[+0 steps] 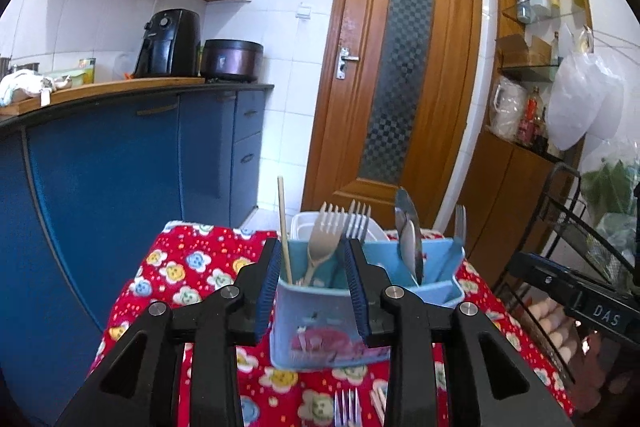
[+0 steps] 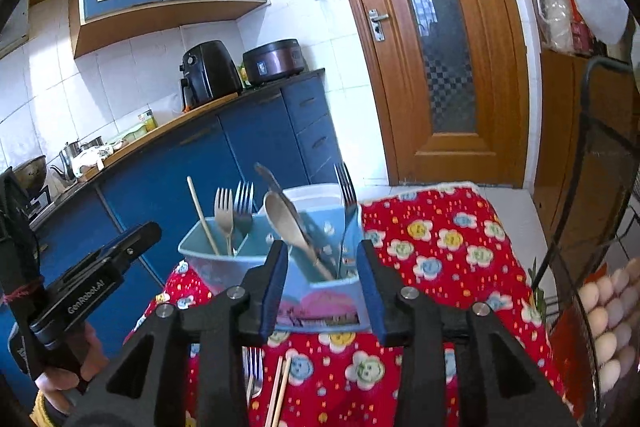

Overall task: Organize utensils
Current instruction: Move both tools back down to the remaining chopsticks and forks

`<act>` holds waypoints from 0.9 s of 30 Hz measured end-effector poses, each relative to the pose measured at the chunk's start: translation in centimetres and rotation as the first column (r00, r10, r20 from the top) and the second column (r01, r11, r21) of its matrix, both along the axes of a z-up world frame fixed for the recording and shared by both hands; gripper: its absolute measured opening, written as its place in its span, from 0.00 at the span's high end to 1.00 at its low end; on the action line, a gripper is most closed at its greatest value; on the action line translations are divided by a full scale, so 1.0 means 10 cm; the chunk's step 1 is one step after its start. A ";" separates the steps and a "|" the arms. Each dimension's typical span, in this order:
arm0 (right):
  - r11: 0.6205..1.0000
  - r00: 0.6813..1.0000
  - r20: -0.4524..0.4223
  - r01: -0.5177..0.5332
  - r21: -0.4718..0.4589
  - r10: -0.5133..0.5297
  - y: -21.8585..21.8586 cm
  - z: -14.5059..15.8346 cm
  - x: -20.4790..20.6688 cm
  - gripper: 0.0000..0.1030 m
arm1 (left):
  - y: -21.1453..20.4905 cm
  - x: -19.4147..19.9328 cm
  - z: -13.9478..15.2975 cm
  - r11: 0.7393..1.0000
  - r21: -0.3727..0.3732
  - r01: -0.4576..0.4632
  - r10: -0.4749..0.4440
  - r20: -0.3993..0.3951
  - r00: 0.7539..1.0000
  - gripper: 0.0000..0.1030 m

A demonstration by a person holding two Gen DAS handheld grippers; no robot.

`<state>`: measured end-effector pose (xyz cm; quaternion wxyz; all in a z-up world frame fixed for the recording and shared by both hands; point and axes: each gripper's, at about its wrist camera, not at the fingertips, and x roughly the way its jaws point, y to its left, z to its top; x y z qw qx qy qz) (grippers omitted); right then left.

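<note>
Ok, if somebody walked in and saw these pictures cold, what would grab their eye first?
Probably the light blue utensil holder in the middle, bristling with forks, spoons and a chopstick, on a loud red flowered tablecloth. Both sets of tongs frame it, the left tongs and the right tongs open around its near corners. Behind stands a big wooden door with patterned glass.
</note>
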<state>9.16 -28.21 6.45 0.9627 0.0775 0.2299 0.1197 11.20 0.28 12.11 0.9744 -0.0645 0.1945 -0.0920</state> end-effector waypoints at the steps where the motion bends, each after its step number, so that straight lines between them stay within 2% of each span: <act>1: 1.000 1.000 -0.005 0.000 0.000 0.000 0.00 -0.02 -0.02 0.62 | -0.01 -0.06 -0.01 1.000 0.010 0.002 -0.002 -0.004 1.000 0.68; 9: 1.000 0.998 -0.068 -0.007 0.004 0.007 -0.02 -0.23 -0.18 0.62 | -0.05 -0.28 -0.09 0.999 0.014 0.040 -0.039 -0.062 0.997 0.68; 27: 1.000 0.984 -0.177 0.004 0.028 0.001 -0.11 -0.61 -0.39 0.58 | -0.04 -0.39 -0.49 0.999 0.003 0.052 -0.050 -0.226 0.973 0.68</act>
